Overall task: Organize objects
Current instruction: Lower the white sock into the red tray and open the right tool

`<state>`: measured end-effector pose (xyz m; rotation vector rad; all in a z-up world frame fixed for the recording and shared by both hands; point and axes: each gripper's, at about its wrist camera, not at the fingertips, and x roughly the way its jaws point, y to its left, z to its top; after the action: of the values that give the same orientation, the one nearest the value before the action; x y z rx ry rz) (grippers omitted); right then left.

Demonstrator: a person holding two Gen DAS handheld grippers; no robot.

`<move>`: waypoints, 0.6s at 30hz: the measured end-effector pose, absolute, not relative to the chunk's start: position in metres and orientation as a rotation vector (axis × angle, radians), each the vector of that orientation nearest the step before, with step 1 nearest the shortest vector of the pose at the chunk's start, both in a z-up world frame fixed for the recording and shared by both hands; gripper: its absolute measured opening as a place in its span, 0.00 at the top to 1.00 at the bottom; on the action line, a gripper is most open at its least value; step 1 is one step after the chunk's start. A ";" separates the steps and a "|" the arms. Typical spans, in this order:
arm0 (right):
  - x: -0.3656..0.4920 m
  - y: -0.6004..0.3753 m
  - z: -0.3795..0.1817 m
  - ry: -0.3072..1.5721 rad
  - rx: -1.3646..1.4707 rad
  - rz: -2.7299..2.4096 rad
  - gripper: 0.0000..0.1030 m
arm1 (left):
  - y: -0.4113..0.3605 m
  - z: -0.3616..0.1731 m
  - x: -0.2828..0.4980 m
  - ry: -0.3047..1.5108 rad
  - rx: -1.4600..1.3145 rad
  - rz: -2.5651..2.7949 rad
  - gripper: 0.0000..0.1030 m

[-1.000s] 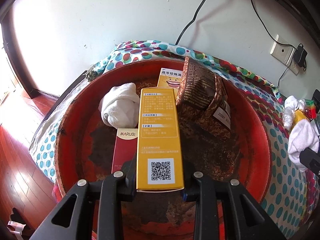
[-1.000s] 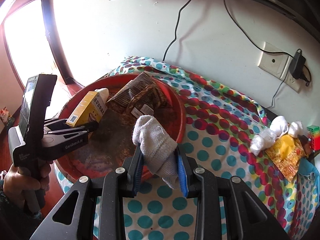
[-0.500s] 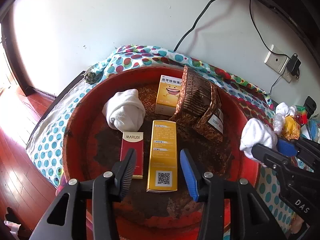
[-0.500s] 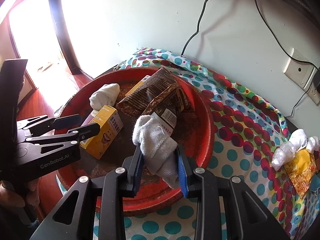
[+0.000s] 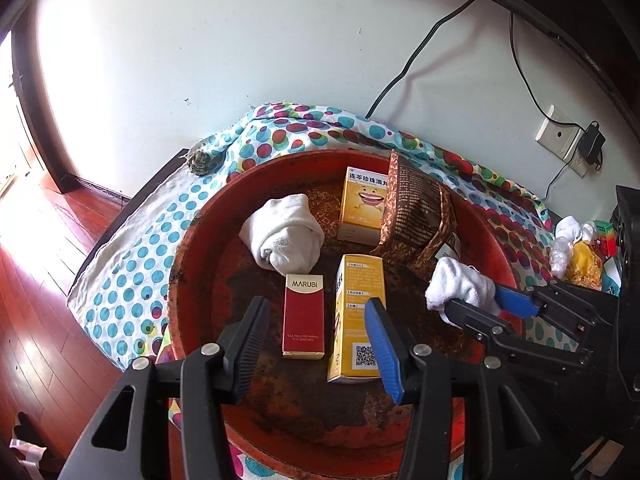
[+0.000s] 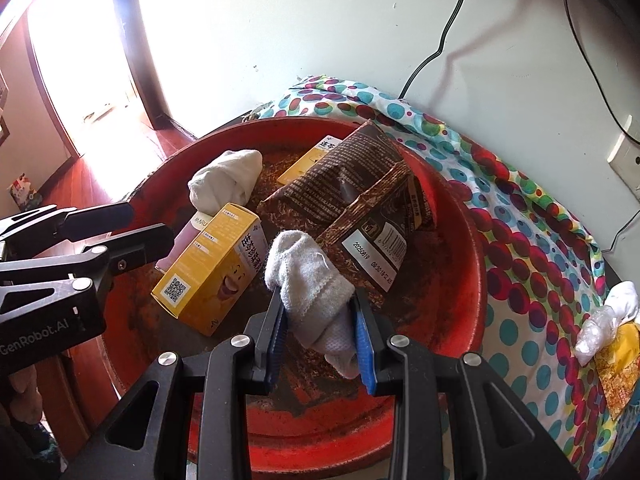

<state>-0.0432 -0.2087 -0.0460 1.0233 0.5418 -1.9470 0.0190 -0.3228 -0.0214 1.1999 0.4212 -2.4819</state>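
The right gripper (image 6: 320, 332) is clenched around a rolled white sock (image 6: 310, 288), squeezing it at its middle so the soft bundle cannot unroll, and holds it over the near right part of the red basin (image 6: 472, 248), which looks like the collecting place for everything being tidied. From the left wrist view the same sock (image 5: 460, 284) hangs above the basin floor, just right of the yellow box (image 5: 360, 312) and near the brown packet (image 5: 416, 212), so my guess is it is headed for the bare patch there. The left gripper (image 5: 316, 340) is released, its jaws spread wide with nothing between them, poised above the near ends of the yellow box and the red box (image 5: 304, 316); both lie flat, side by side with long edges running near to far, which suggests a deliberate neat row. Farther back sit another rolled sock (image 5: 284, 236) on the left and a second yellow box (image 5: 362, 208) partly tucked behind the leaning packet. The basin rests on a dotted cloth (image 6: 540, 240) covering the desk, where a small pile of leftover things (image 6: 608, 320) waits at the far right, apparently not yet gathered.
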 end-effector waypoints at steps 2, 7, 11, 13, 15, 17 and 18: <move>-0.043 -0.211 -0.049 0.547 1.025 -1.944 0.72 | -0.323 -0.021 0.019 0.425 1.198 -2.481 0.51; -0.045 -0.217 -0.054 0.553 1.032 -1.938 0.72 | -0.324 -0.022 0.018 0.445 1.199 -2.484 0.51; -0.047 -0.219 -0.060 0.552 1.048 -1.935 0.72 | -0.320 -0.021 0.017 0.418 1.200 -2.491 0.51; -0.048 -0.219 -0.062 0.551 1.051 -1.935 0.70 | -0.319 -0.020 0.017 0.423 1.199 -2.499 0.51; -0.049 -0.217 -0.062 0.540 1.056 -1.933 0.65 | -0.319 -0.020 0.017 0.422 1.197 -2.495 0.51; -0.051 -0.215 -0.061 0.522 1.058 -1.937 0.41 | -0.319 -0.020 0.017 0.424 1.201 -2.494 0.51; -0.052 -0.215 -0.060 0.512 1.054 -1.945 0.26 | -0.320 -0.020 0.017 0.427 1.201 -2.494 0.51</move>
<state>-0.0519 -0.2145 -0.0598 1.0539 0.5122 -1.9455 0.0173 -0.3195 -0.0202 1.2011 0.4273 -2.4938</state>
